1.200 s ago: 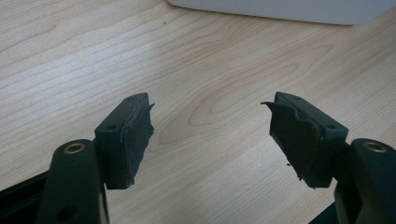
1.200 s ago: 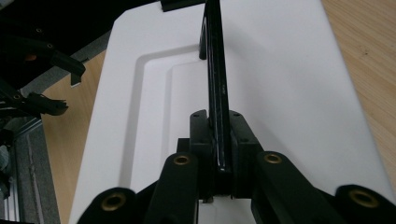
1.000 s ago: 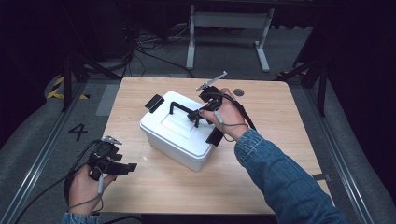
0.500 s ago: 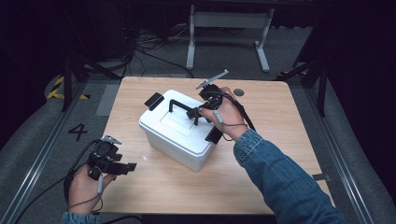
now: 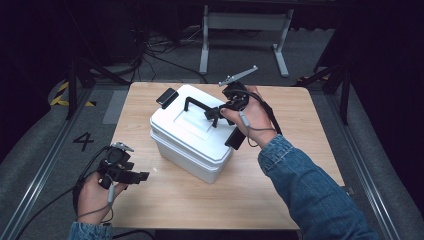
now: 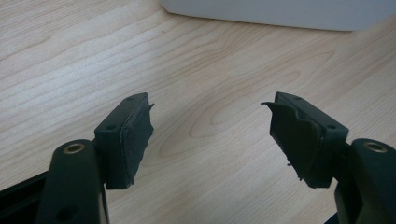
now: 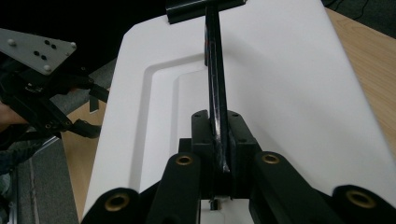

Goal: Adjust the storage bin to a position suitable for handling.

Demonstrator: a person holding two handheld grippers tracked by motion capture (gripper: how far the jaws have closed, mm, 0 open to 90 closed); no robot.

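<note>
The white lidded storage box (image 5: 192, 137) is located at the middle of the wooden table (image 5: 300, 125), set at an angle to its edges. Its black carrying handle (image 7: 215, 84) is raised and clamped between the closed jaws of the right gripper (image 7: 219, 140). The left gripper (image 6: 210, 135) is held over bare tabletop near the box's front left side; its jaws stand wide apart and empty.

The box (image 5: 192, 142) is white w/ a black handle (image 7: 215, 79) and black clips (image 5: 166, 97); the table (image 5: 200, 200) is light brown wood w/ wavy grain lines; both grippers, left (image 5: 131, 176) & right (image 5: 214, 114), are black; the sleeve (image 5: 310, 185) is blue denim; the floor (image 5: 45, 150) is grey.
</note>
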